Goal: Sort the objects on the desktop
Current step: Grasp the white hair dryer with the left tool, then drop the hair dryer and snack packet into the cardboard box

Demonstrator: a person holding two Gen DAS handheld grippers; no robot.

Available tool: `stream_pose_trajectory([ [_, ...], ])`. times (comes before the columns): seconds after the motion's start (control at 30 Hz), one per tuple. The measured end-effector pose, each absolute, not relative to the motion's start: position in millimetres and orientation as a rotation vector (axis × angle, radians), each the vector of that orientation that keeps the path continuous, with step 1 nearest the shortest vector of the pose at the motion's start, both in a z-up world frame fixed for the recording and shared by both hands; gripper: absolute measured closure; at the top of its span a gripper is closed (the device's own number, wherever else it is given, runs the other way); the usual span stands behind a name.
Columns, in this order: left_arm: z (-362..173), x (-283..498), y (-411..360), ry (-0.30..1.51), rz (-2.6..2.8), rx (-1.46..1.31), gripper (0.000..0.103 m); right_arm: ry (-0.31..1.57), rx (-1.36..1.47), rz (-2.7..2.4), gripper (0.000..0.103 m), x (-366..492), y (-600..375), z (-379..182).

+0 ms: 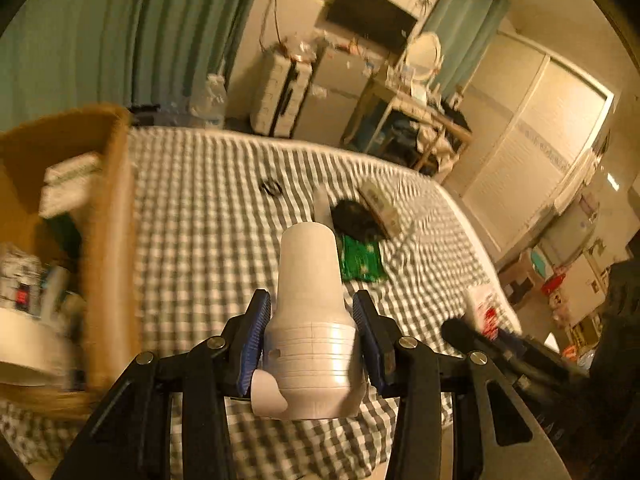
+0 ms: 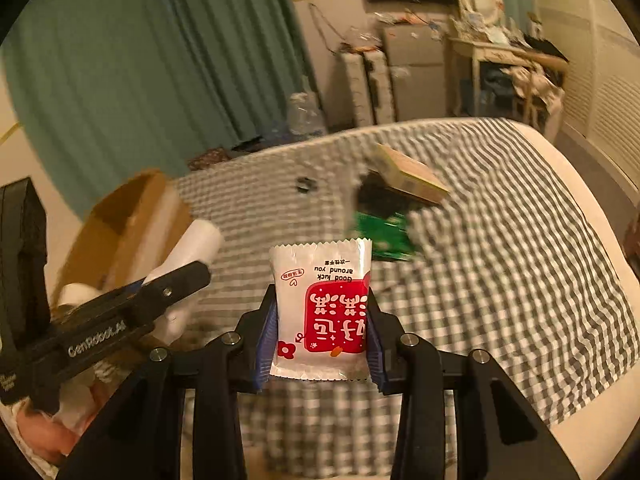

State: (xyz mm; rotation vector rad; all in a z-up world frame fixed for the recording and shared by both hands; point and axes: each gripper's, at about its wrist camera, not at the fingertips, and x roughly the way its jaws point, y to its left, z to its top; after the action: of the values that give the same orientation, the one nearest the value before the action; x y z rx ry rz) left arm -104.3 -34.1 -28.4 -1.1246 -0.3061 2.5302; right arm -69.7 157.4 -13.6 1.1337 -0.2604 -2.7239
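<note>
My left gripper (image 1: 311, 322) is shut on a white plastic bottle (image 1: 310, 312), held above the checked cloth (image 1: 208, 216) beside a brown cardboard box (image 1: 108, 240) at the left. The same bottle (image 2: 196, 244) and left gripper (image 2: 176, 280) show at the left of the right wrist view. My right gripper (image 2: 322, 320) is shut on a white and red sachet (image 2: 324, 308) with printed writing, lifted over the cloth (image 2: 500, 280). Further back lie a green packet (image 1: 360, 258) (image 2: 384, 232), a black object (image 1: 354, 216) (image 2: 380, 196) and a tan carton (image 1: 380, 204) (image 2: 412, 176).
The cardboard box (image 2: 132, 216) holds several items, among them a white carton (image 1: 68, 184). A small dark ring (image 1: 272, 188) (image 2: 305, 185) lies on the cloth. Green curtains (image 1: 100, 40), a cluttered side table (image 1: 408, 120) and white cabinets (image 1: 280, 92) stand beyond the far edge.
</note>
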Motion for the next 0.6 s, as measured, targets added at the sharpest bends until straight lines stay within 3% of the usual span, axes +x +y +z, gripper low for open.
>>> stream_pose_trajectory([
  [0.27,30,-90,-145,-0.404,2.727,-1.068,0.059,0.003,0.981,-2.578,0.066,-62,37,29],
  [0.6,20,-111,-259,-0.470,2.870,-1.178,0.059,0.128,1.024,-2.400,0.065,-111,-61,24],
])
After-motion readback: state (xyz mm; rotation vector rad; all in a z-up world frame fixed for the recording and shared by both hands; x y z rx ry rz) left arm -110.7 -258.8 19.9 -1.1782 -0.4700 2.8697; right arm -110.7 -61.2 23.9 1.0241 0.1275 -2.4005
